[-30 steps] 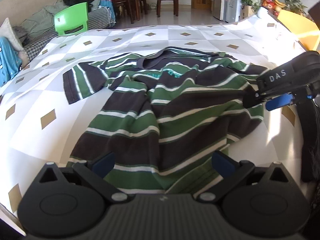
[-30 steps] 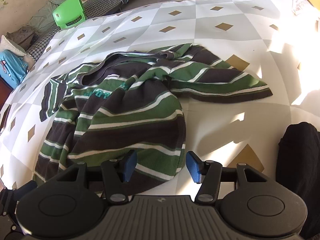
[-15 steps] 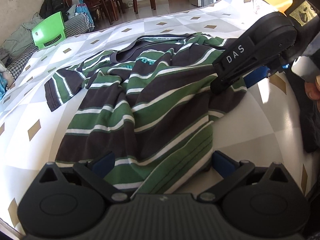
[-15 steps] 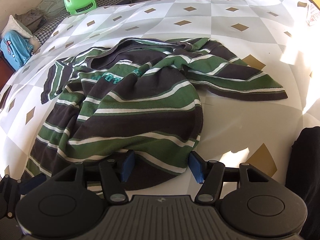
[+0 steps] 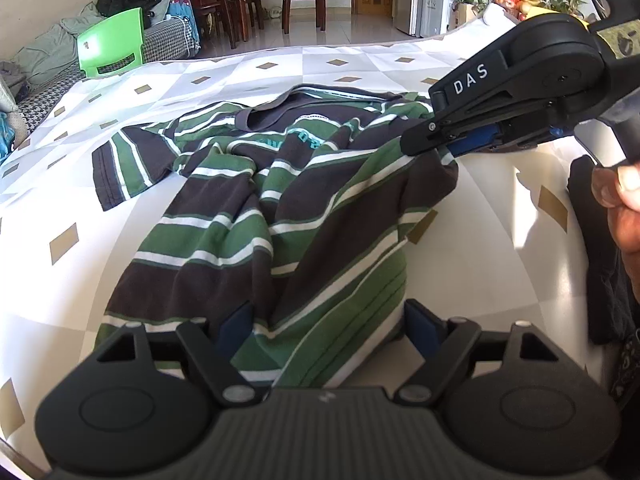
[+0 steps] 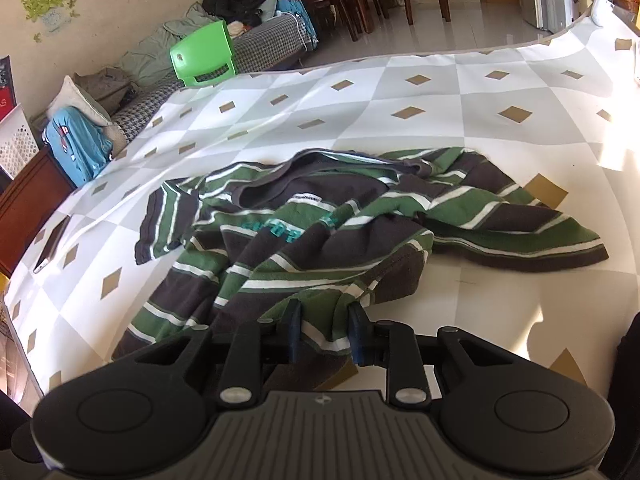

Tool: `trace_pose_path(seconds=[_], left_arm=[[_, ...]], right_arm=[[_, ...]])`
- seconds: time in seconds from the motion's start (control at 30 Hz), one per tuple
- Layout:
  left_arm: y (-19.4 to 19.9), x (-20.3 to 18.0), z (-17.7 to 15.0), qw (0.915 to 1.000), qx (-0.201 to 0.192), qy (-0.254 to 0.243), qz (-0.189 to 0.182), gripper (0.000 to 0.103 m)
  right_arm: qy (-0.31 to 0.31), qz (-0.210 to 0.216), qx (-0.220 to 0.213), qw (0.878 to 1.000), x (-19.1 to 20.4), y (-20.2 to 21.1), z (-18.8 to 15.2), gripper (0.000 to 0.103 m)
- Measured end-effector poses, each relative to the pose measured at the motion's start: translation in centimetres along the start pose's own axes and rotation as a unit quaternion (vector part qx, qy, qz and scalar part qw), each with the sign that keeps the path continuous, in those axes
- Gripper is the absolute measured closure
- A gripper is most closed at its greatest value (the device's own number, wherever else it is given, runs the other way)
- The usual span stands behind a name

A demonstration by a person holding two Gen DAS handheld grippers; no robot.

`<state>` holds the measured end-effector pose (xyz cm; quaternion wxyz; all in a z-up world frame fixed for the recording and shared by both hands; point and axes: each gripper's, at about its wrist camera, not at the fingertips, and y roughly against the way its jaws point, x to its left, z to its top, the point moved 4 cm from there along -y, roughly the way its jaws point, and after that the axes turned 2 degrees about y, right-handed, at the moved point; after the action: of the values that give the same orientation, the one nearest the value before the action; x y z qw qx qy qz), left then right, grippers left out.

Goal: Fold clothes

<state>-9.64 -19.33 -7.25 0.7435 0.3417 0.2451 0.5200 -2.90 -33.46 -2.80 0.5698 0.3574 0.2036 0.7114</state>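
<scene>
A green, dark brown and white striped shirt (image 5: 280,200) lies crumpled on the checked tablecloth (image 5: 360,60). My left gripper (image 5: 328,330) is open, its fingers either side of a bunched part of the shirt's hem. My right gripper (image 6: 324,330) is shut on the shirt's (image 6: 320,240) side edge and lifts it a little off the table. It also shows in the left wrist view (image 5: 444,148), pinching the raised fabric at the right. One sleeve (image 6: 520,236) lies spread to the right, the other sleeve (image 5: 120,168) to the left.
A dark cloth (image 5: 592,240) lies at the table's right edge beside the person's hand (image 5: 624,200). A green chair (image 5: 110,48), a sofa with clothes and dining chairs stand beyond the far edge. A flat phone-like thing (image 6: 52,244) lies at the left edge.
My right gripper has closed on the shirt's side edge and raised it. My left gripper's fingers have narrowed around the hem, and both have moved in closer over the shirt.
</scene>
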Motion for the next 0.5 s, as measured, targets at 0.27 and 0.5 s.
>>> trace_pose_path(seconds=[0.27,0.5], left_arm=[[1.0,3.0,1.3,0.9963,-0.027,0.082,0.008,0.022],[0.7,5.9,1.4,0.9870,-0.021,0.157,0.025,0.021]], right_arm=[[-0.016,0.046,-0.035,0.998,1.5,-0.3,1.8,0.079],[-0.013,0.061,-0.044,0.997,2.9,-1.8,2.9,0.079]])
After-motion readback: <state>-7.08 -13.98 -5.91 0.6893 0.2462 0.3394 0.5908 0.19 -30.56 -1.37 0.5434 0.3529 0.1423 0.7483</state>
